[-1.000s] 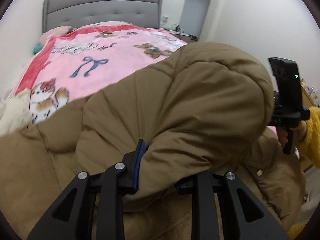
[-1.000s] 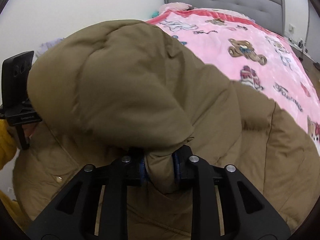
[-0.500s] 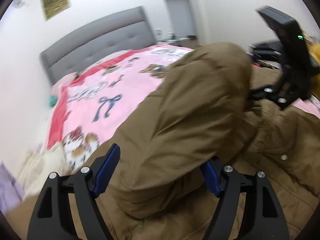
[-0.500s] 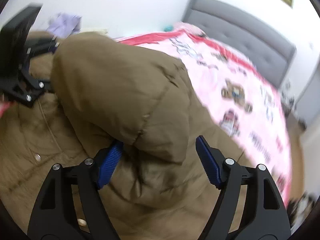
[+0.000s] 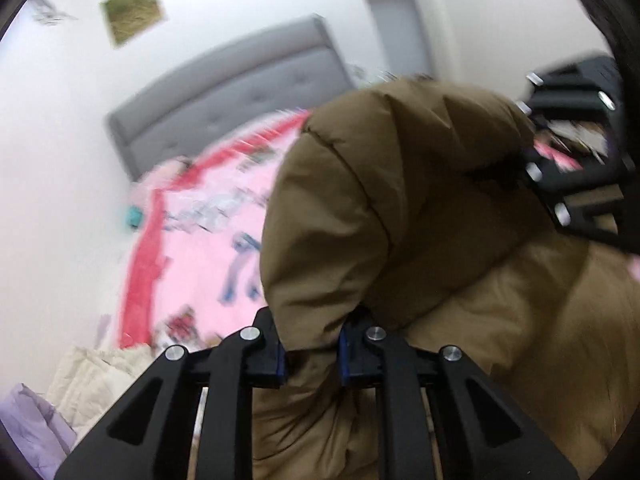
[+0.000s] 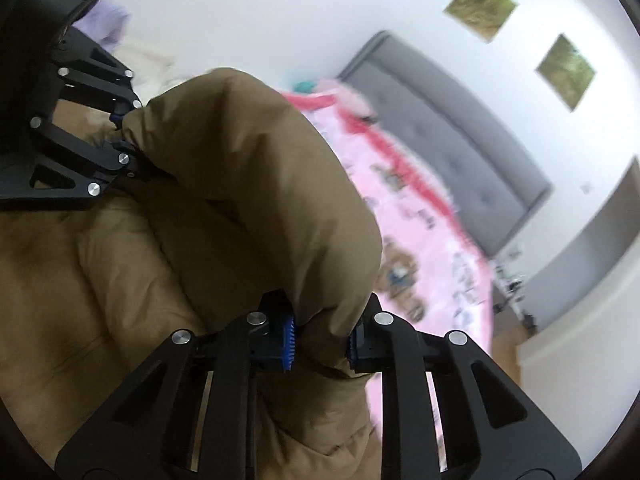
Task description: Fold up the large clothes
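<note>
A bed with a gray tufted headboard [image 5: 224, 92] and a pink cartoon-print blanket [image 5: 200, 240] stretches away beyond both tools, two green pictures [image 6: 480, 4] on the white wall above it. A brown padded coat [image 5: 400, 208] lies across the near end, directly ahead of both tools, its puffy upper fold raised between them (both views are motion-blurred). The left gripper [image 5: 311, 356] is closing, its blue pads pressing a bunched edge of the coat. The right gripper [image 6: 320, 340] is closing likewise, pinching the fold's opposite edge. Cream and lilac bedding [image 5: 92, 380] sits crumpled to the left of the left gripper, low at the bedside.
</note>
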Tool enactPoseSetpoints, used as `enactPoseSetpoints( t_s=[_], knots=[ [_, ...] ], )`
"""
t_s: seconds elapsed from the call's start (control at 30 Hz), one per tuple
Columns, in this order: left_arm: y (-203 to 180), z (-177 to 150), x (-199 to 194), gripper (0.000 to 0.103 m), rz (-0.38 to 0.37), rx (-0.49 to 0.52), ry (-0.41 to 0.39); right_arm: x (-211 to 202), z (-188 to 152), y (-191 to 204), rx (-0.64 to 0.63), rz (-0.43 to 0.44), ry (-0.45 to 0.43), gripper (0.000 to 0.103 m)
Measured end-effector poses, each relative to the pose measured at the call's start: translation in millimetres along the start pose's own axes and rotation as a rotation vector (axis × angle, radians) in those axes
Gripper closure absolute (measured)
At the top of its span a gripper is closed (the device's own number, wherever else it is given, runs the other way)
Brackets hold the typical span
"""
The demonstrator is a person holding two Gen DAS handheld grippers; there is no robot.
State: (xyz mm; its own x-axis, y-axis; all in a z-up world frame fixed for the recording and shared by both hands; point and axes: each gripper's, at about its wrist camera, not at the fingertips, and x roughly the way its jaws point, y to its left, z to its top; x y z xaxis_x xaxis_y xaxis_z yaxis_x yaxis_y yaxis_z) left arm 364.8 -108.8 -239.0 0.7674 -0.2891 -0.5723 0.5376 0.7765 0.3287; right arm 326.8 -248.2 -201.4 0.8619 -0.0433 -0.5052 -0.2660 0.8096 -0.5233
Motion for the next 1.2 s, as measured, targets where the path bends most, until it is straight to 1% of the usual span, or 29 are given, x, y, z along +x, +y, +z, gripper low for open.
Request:
enactPoseSetpoints(
  t_s=[0.03, 0.1, 0.13, 0.2, 0.23, 0.27, 0.33, 0.37, 0.43, 0.53, 0.57, 0.67, 0.7, 0.77, 0.83, 0.9, 0.97, 1.03, 1.07, 1.13, 1.2],
  knots=[
    [6, 6, 2, 0.086, 0.009, -0.016, -0.016, 1, 5, -7, 0.035, 0.015, -0.020, 0.086],
    [19, 8, -2, 0.086, -0.026, -0.057, -0.035, -3, 7, -14, 0.083, 0.058, -0.041, 0.086],
    [24, 2, -7, 0.086, -0.060, -0.062, -0.033, -7, 4, -15, 0.100, 0.092, -0.044, 0.086],
    [22, -15, -20, 0.086, -0.117, -0.034, -0.026, -19, -9, -8, 0.100, 0.150, -0.038, 0.086],
    [18, -25, -27, 0.086, -0.145, -0.016, -0.015, -25, -16, -1, 0.095, 0.177, -0.027, 0.086],
    [11, -39, -36, 0.086, -0.185, 0.003, 0.009, -35, -29, 8, 0.091, 0.224, -0.005, 0.086],
    [-7, -64, -50, 0.086, -0.226, 0.037, 0.062, -47, -45, 23, 0.095, 0.283, 0.032, 0.086],
    [-16, -76, -58, 0.086, -0.247, 0.039, 0.089, -57, -57, 34, 0.094, 0.314, 0.060, 0.085],
    [-26, -95, -71, 0.085, -0.273, 0.013, 0.126, -68, -70, 47, 0.107, 0.329, 0.088, 0.084],
    [-36, -117, -88, 0.083, -0.278, -0.067, 0.155, -83, -86, 59, 0.185, 0.353, 0.124, 0.083],
    [-35, -117, -86, 0.083, -0.272, -0.082, 0.163, -86, -91, 63, 0.210, 0.355, 0.136, 0.082],
    [-41, -127, -89, 0.082, -0.269, -0.142, 0.181, -98, -99, 83, 0.201, 0.327, 0.151, 0.082],
    [-41, -128, -88, 0.082, -0.263, -0.140, 0.184, -99, -102, 93, 0.193, 0.318, 0.160, 0.082],
    [-52, -139, -95, 0.079, -0.242, -0.114, 0.185, -107, -109, 109, 0.178, 0.305, 0.178, 0.081],
    [-59, -143, -97, 0.075, -0.228, -0.089, 0.178, -112, -117, 119, 0.147, 0.288, 0.198, 0.080],
    [-62, -144, -104, 0.073, -0.225, -0.081, 0.178, -110, -125, 125, 0.135, 0.283, 0.229, 0.077],
    [-60, -146, -121, 0.072, -0.233, -0.088, 0.177, -110, -133, 130, 0.119, 0.280, 0.257, 0.071],
    [-64, -147, -135, 0.066, -0.223, -0.067, 0.183, -113, -136, 128, 0.142, 0.302, 0.270, 0.070],
    [-65, -145, -141, 0.060, -0.214, -0.044, 0.190, -115, -137, 126, 0.168, 0.313, 0.278, 0.069],
    [-63, -146, -157, 0.053, -0.218, -0.040, 0.194, -105, -135, 122, 0.201, 0.324, 0.294, 0.069],
    [-61, -146, -166, 0.053, -0.228, -0.066, 0.224, -102, -137, 118, 0.241, 0.332, 0.309, 0.069]
  ],
)
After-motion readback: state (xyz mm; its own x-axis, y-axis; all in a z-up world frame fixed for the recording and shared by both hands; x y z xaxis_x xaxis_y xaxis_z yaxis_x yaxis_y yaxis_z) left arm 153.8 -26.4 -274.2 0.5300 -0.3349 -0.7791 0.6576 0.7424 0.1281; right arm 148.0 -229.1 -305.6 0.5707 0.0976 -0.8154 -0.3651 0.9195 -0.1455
